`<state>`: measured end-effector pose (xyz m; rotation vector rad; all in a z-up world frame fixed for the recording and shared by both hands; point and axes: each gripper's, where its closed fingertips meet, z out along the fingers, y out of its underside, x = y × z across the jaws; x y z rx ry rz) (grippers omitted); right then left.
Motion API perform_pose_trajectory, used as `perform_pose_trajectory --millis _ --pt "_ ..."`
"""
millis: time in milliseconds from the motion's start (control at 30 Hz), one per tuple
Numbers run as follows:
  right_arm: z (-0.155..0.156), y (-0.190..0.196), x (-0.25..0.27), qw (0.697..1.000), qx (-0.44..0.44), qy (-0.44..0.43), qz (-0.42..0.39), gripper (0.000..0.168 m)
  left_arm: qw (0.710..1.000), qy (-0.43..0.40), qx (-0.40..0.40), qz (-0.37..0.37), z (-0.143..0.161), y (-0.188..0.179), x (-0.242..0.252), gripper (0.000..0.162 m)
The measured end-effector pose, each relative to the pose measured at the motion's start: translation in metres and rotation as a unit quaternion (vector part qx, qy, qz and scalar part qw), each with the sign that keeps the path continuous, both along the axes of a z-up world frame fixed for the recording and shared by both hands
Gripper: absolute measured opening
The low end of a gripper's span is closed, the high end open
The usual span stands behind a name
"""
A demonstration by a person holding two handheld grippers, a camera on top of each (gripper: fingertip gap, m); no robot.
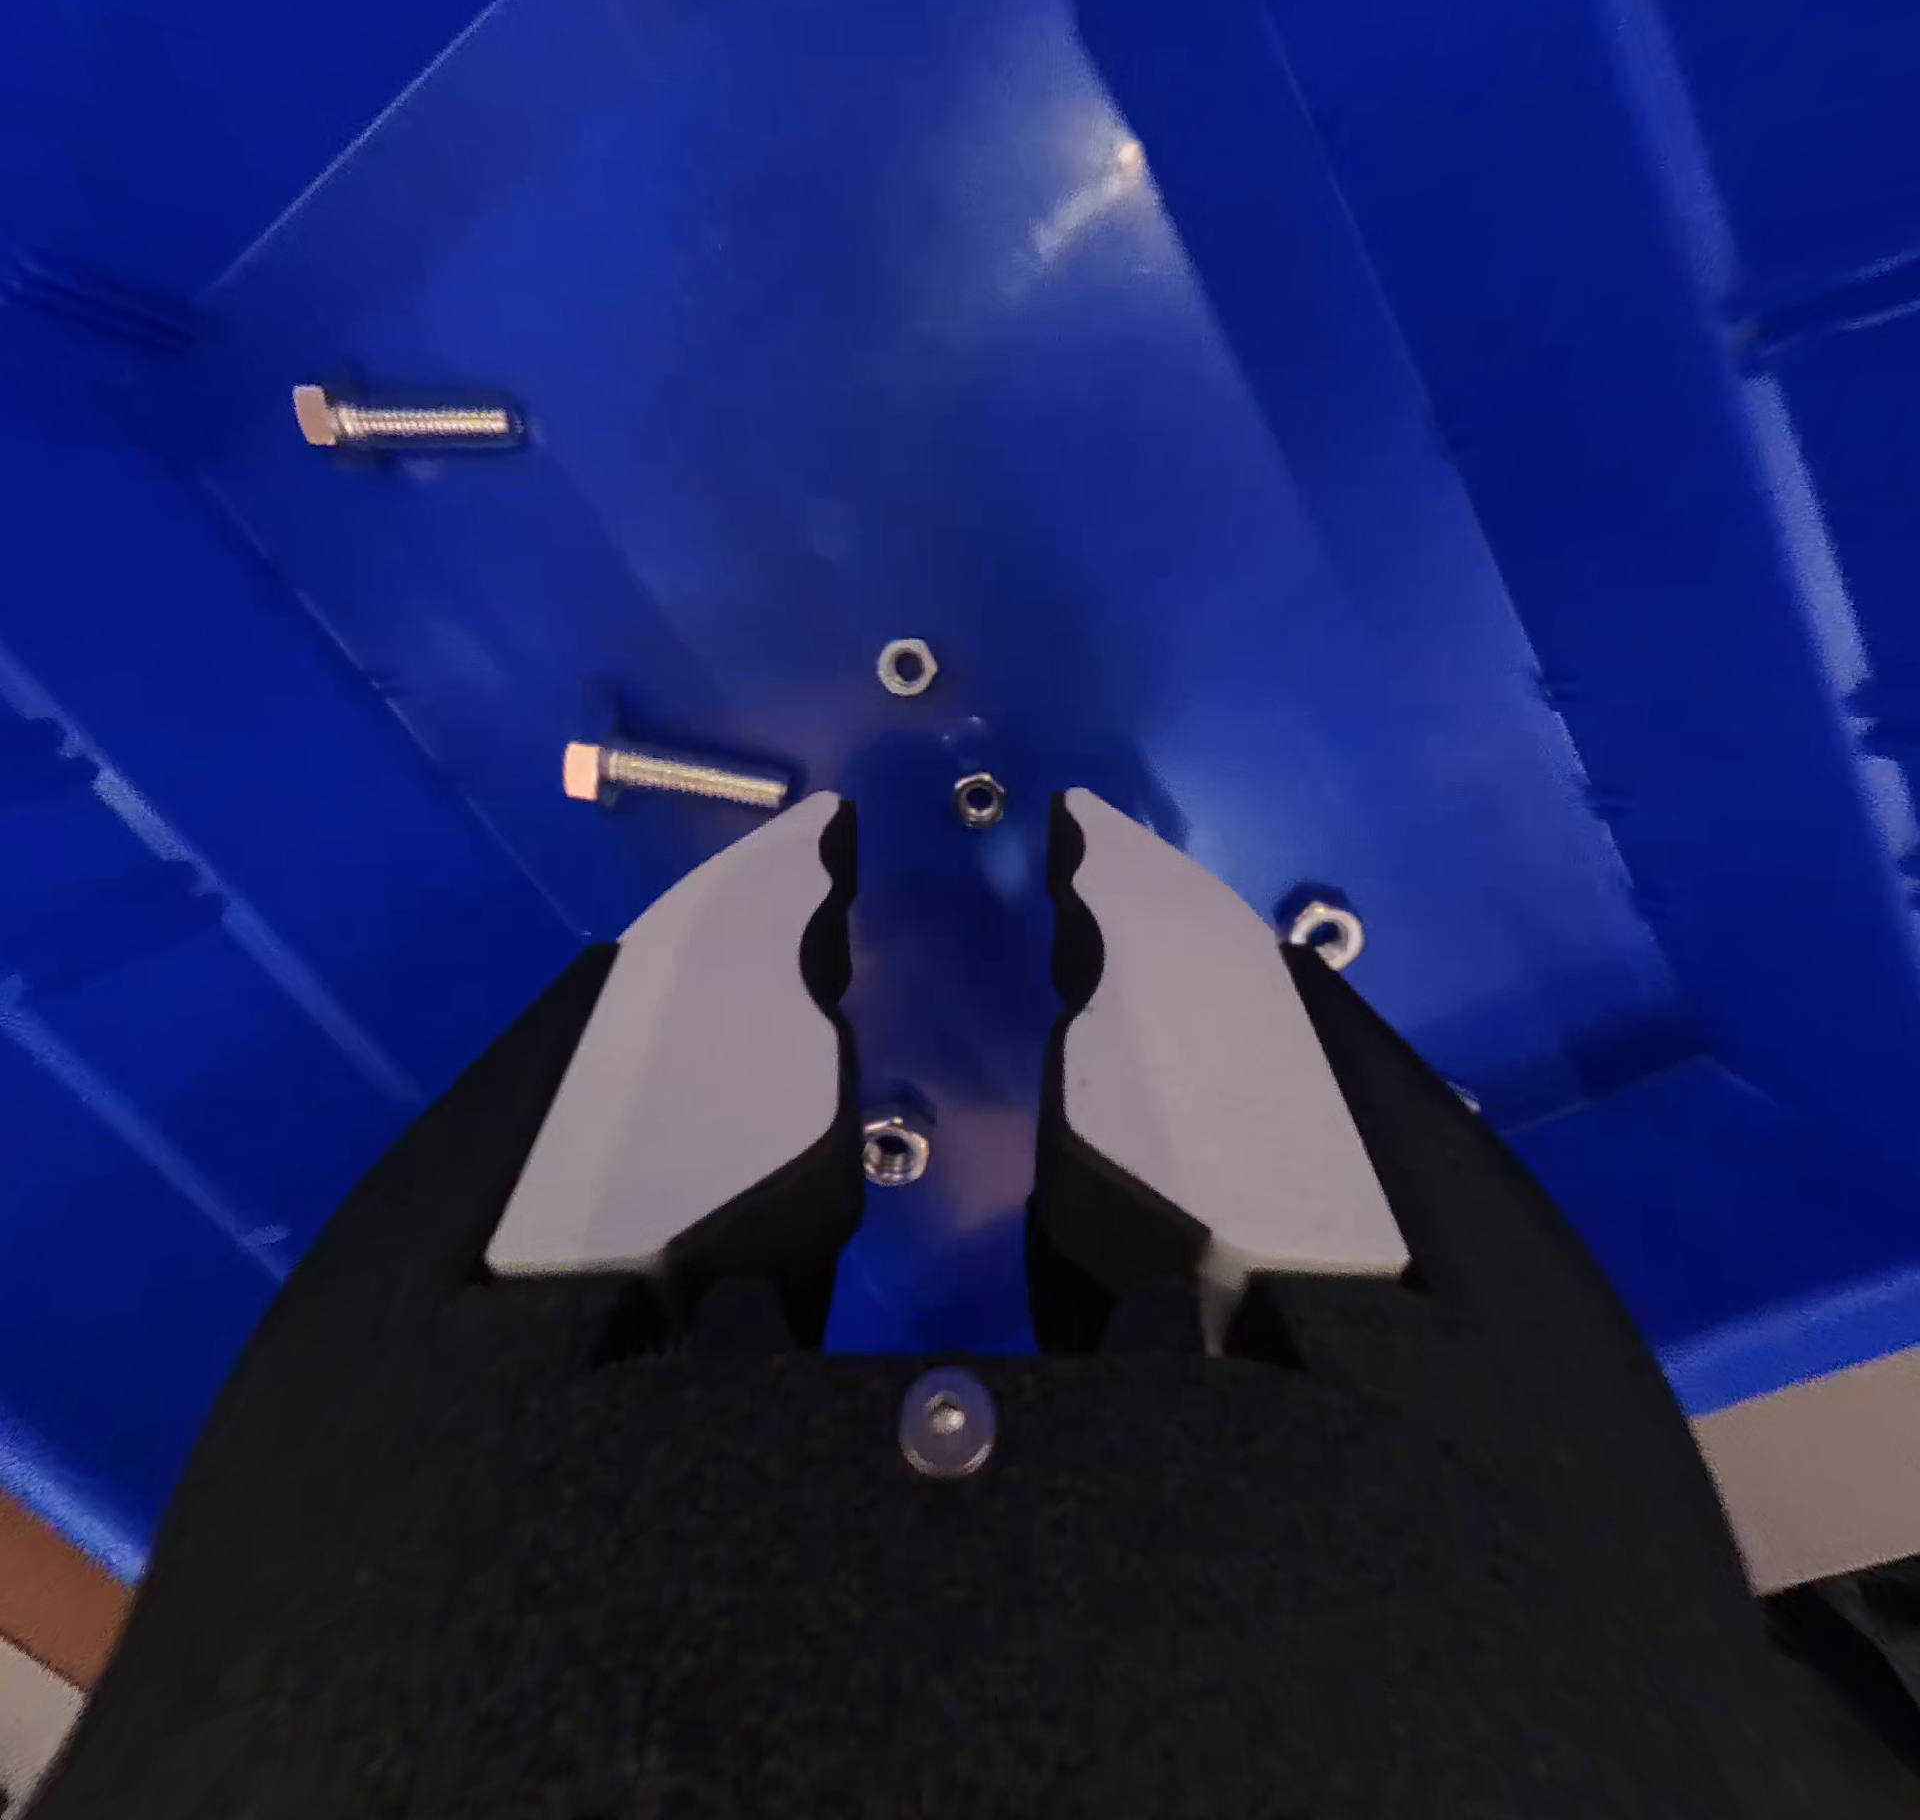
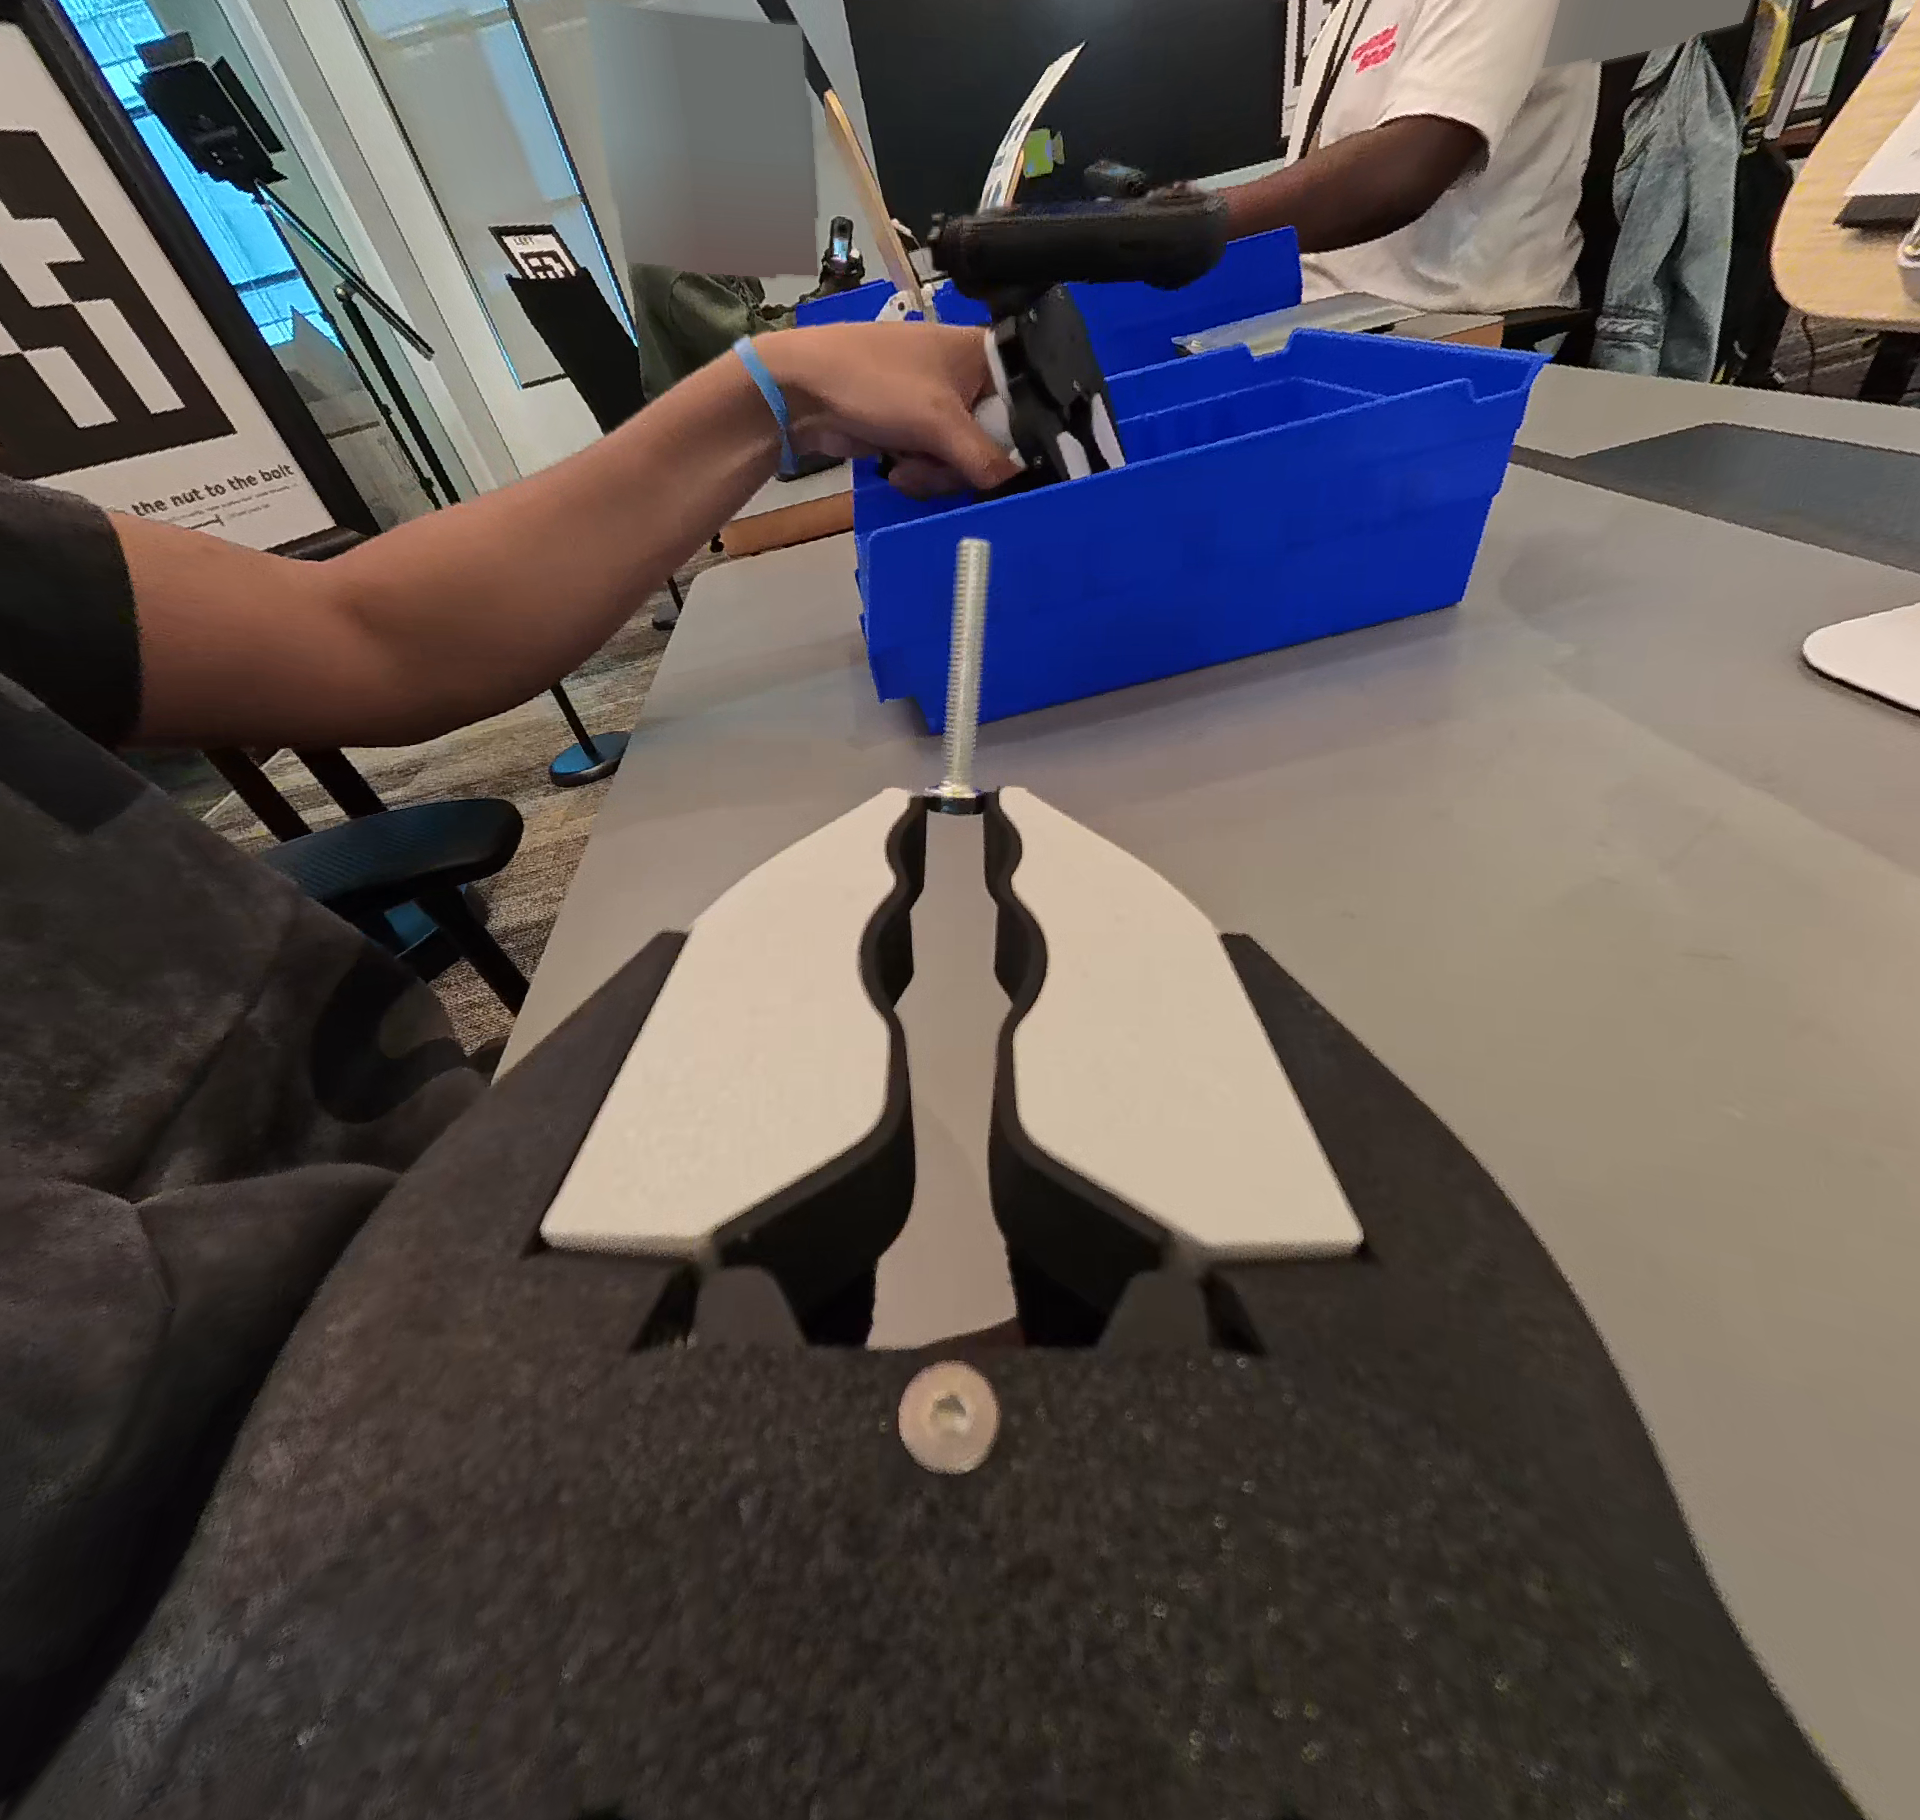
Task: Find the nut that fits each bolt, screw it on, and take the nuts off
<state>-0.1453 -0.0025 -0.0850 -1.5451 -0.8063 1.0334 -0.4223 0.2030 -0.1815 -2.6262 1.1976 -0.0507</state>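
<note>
My left gripper (image 1: 951, 814) is open inside the blue bin (image 1: 1039, 368), pointing down at its floor. A small nut (image 1: 978, 799) lies between its fingertips. Another nut (image 1: 907, 668) lies just beyond, one nut (image 1: 894, 1147) lies farther back between the fingers, and one nut (image 1: 1322, 929) lies to the right. Two hex bolts lie on the bin floor, one at the left (image 1: 405, 417) and one nearer the left fingertip (image 1: 675, 778). My right gripper (image 2: 958, 802) is shut on the head of a long thin bolt (image 2: 966, 664), which stands upright above the grey table (image 2: 1455, 939).
In the right wrist view the blue bin (image 2: 1195, 565) stands on the table ahead, with the left gripper (image 2: 1049, 388) and a person's hand reaching into it. A second blue bin (image 2: 1247, 279) stands behind. Another person stands beyond the table. A white object (image 2: 1865, 653) lies at the right edge. Left tips to right tips: about 35 cm. The white object (image 2: 1865, 653) sits 30 cm or so from the ends of my left fingers.
</note>
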Motion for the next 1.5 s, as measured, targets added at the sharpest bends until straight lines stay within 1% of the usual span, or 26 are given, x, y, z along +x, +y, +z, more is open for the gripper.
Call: perform_pose_trajectory --millis 67,133,233,333,400,467,500,567,633,700,800,867,933,1033,1233,1333,1400,1500 --pt "-0.001 0.0 -0.001 1.0 0.0 -0.003 0.002 0.011 1.0 0.012 -0.006 -0.007 -0.006 -0.001 -0.001 0.035" --pt "-0.002 0.0 -0.001 1.0 -0.001 -0.005 0.001 0.011 1.0 -0.002 -0.014 -0.015 -0.007 -0.003 0.003 0.025" --pt "-0.002 0.003 0.001 1.0 -0.001 -0.007 -0.009 0.011 1.0 0.004 -0.007 -0.024 -0.007 -0.004 0.003 0.01" --pt "-0.007 0.013 0.007 0.999 0.004 -0.026 -0.045 0.011 0.999 -0.007 -0.02 -0.025 -0.003 -0.01 0.003 0.01" --pt "-0.014 0.025 0.015 0.991 0.036 -0.075 -0.105 0.011 0.998 -0.056 -0.014 -0.018 0.014 -0.014 0.013 0.01" --pt "-0.021 0.033 0.02 0.976 0.077 -0.136 -0.154 0.011 0.99 -0.141 -0.017 -0.028 0.043 -0.027 0.039 0.01" --pt "-0.021 0.034 0.019 0.969 0.097 -0.155 -0.165 0.011 0.983 -0.18 -0.018 -0.041 0.059 -0.036 0.055 0.01" --pt "-0.021 0.032 0.012 0.965 0.114 -0.168 -0.167 0.011 0.968 -0.235 -0.018 -0.085 0.089 -0.059 0.089 0.009" --pt "-0.023 0.028 0.003 0.971 0.102 -0.162 -0.146 0.01 0.955 -0.258 -0.016 -0.146 0.111 -0.087 0.126 0.01" --pt "-0.026 0.027 0.001 0.969 0.106 -0.173 -0.139 0.011 0.942 -0.253 -0.013 -0.221 0.122 -0.115 0.162 0.01" --pt "-0.025 0.024 -0.002 0.975 0.095 -0.16 -0.121 0.011 0.916 -0.22 -0.019 -0.336 0.123 -0.152 0.205 0.01" --pt "-0.024 0.021 -0.002 0.978 0.09 -0.151 -0.112 0.01 0.899 -0.201 -0.026 -0.387 0.12 -0.166 0.227 0.01" --pt "-0.025 0.02 -0.001 0.979 0.087 -0.151 -0.108 0.01 0.891 -0.186 -0.03 -0.413 0.119 -0.172 0.245 0.01" --pt "-0.019 0.019 0.001 0.98 0.091 -0.138 -0.108 0.01 0.88 -0.175 -0.039 -0.44 0.12 -0.179 0.263 0.01" --pt "-0.013 0.019 0.006 0.98 0.097 -0.127 -0.118 0.011 0.877 -0.16 -0.05 -0.451 0.122 -0.178 0.276 0.01" --pt "-0.01 0.02 0.008 0.979 0.1 -0.123 -0.125 0.011 0.879 -0.151 -0.05 -0.45 0.121 -0.177 0.277 0.01" --pt "-0.009 0.022 0.01 0.978 0.102 -0.123 -0.132 0.01 0.88 -0.159 -0.051 -0.445 0.123 -0.177 0.279 0.01" --pt "-0.009 0.025 0.013 0.973 0.111 -0.134 -0.151 0.01 0.888 -0.165 -0.05 -0.426 0.123 -0.174 0.282 0.01"
